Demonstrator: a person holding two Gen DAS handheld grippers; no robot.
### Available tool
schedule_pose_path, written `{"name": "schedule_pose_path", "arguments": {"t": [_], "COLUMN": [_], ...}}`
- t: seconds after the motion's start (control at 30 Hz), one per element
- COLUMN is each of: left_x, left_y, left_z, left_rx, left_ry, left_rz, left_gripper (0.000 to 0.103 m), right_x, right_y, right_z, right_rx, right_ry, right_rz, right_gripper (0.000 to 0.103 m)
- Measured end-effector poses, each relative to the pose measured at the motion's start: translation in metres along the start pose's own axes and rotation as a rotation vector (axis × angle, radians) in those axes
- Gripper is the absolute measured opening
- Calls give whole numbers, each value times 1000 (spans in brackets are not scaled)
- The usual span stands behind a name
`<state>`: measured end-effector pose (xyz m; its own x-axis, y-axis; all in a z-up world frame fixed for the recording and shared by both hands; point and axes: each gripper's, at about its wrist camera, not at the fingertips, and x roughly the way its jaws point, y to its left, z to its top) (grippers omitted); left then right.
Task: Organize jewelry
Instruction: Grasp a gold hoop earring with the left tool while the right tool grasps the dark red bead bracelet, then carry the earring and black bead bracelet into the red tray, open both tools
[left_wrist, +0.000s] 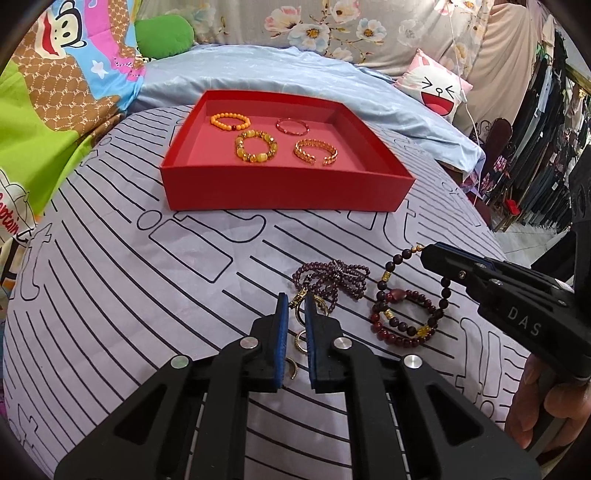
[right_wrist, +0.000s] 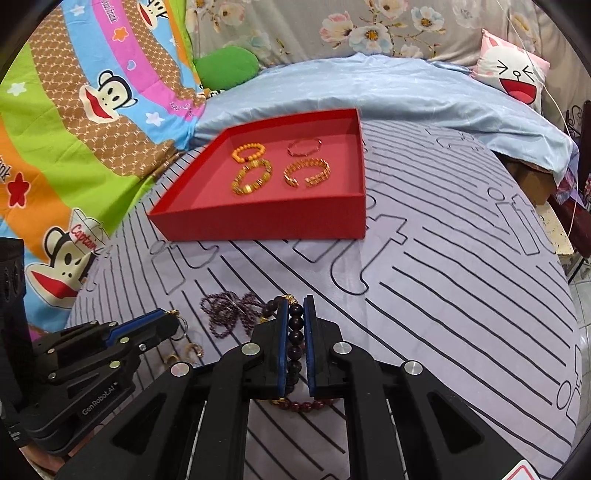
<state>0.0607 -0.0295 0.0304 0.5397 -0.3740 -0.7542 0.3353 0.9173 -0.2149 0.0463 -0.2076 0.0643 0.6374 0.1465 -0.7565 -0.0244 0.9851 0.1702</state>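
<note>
Bracelets: four sit in the red tray (left_wrist: 288, 192), right tongs (right_wrist: 296, 317) pinching the dark bead bracelet (left_wrist: 410, 295), left tongs (left_wrist: 296, 306) pinching a gold ring chain (left_wrist: 301, 334), purple bead strand (left_wrist: 332, 278) still waiting.

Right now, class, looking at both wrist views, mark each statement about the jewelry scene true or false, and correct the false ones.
1. The red tray holds four bracelets. True.
2. The right gripper is shut on the dark bead bracelet. True.
3. The purple bead necklace lies in the tray. False: it lies on the striped cloth.
4. The left gripper stands wide open. False: it is closed on a gold chain.
5. The tray is blue. False: it is red.
</note>
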Motion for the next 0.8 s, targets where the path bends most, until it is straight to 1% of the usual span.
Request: {"name": "schedule_pose_path", "arguments": {"t": [0.23, 0.37, 0.43, 0.47, 0.57, 0.67, 0.8], "left_x": [-15, -22, -24, -25, -22, -15, 7], "left_y": [4, 7, 9, 9, 12, 14, 21], "left_z": [14, 33, 49, 53, 81, 103, 129], "left_rx": [-5, 5, 11, 13, 26, 34, 16], "left_ry": [-22, -55, -79, -87, -119, -144, -140], "left_rz": [-4, 7, 13, 15, 26, 36, 25], "left_gripper": [9, 9, 9, 9, 9, 9, 9], "right_x": [-17, -20, -20, -18, -11, 0, 25], "right_y": [8, 8, 9, 10, 15, 18, 18], "right_z": [16, 35, 47, 55, 76, 100, 119], "right_rx": [-17, -24, -23, -28, -44, -39, -5], "right_ry": [-48, -73, -86, -97, -123, -140, -121], "right_rz": [17, 27, 36, 37, 30, 43, 74], "right_gripper": [8, 8, 8, 8, 8, 8, 8]}}
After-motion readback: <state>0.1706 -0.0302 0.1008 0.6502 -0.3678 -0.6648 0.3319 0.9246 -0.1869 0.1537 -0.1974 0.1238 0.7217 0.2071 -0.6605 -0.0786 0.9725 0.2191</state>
